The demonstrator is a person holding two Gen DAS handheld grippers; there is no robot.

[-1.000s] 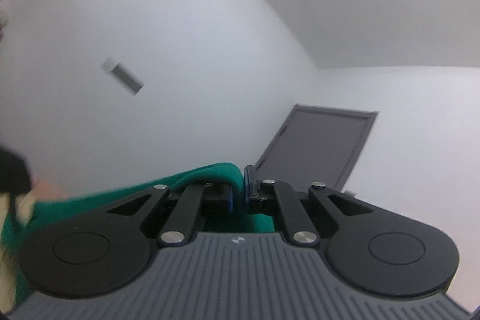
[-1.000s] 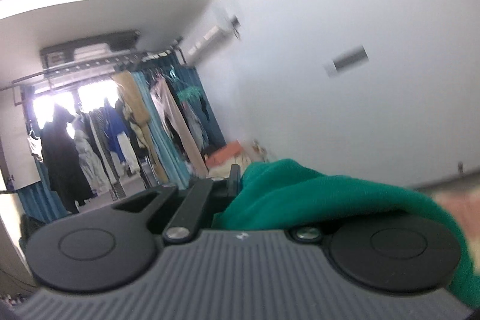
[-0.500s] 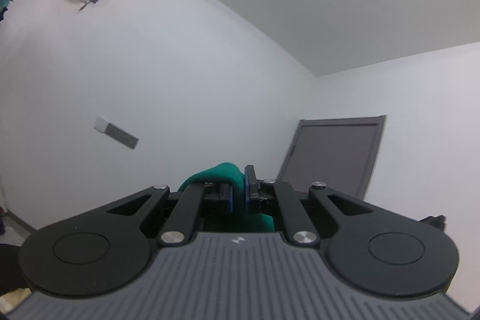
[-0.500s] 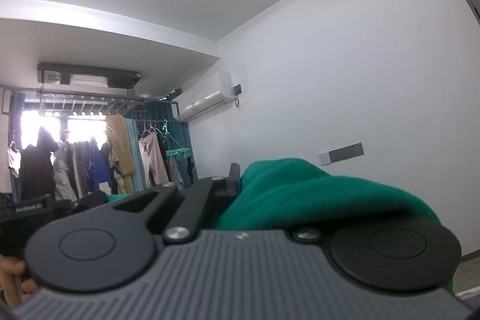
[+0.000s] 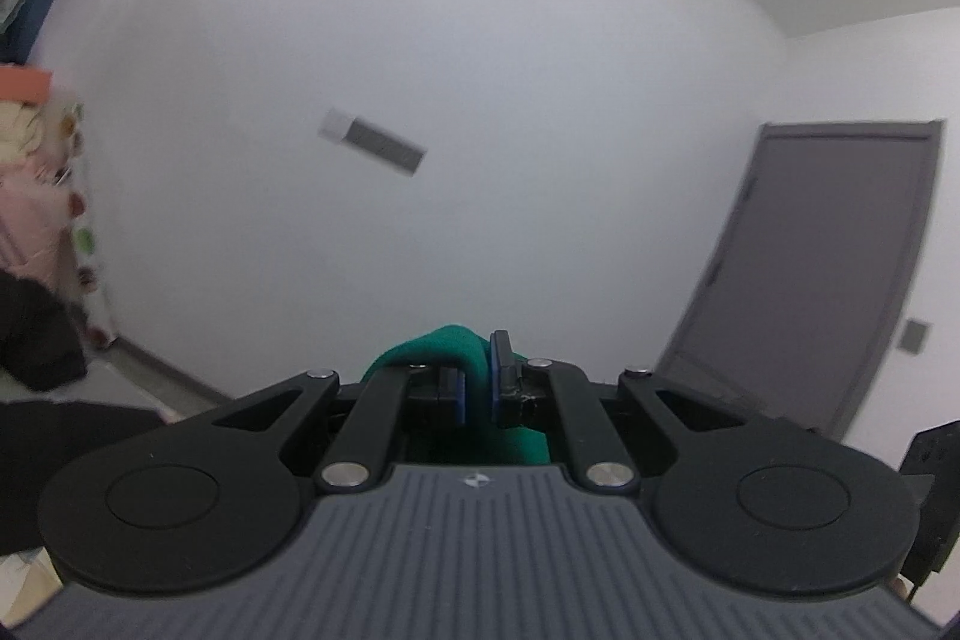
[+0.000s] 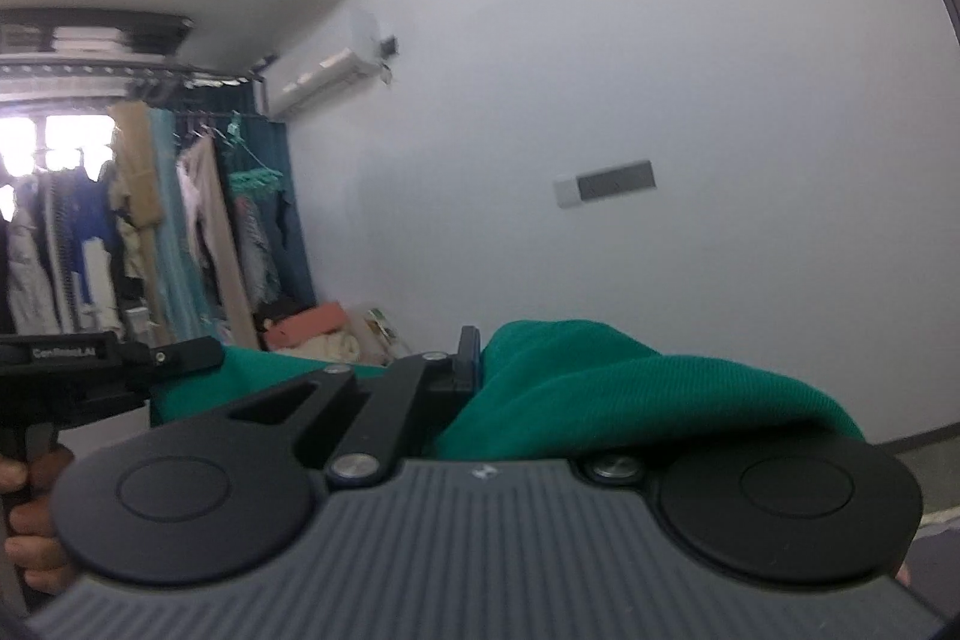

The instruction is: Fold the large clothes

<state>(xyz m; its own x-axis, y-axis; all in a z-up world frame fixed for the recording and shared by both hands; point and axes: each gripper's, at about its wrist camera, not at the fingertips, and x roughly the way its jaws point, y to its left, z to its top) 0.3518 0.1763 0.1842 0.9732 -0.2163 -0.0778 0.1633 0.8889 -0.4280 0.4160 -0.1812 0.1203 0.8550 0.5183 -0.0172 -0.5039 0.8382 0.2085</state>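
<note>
Light: we see even, soft indoor brightness; window (image 6: pixel 42 148) blows out white.
Blur: wall plate (image 5: pixel 372 147) smeared.
Edges: fisheye-bent.

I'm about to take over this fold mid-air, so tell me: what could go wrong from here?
The left hand-held gripper pinches only a thin bunch of the green garment, so a tug might pull it free. At the right hand-held gripper cloth drapes over one finger, hiding the grip. Both cameras face the wall, so the hanging part is unseen.
</note>
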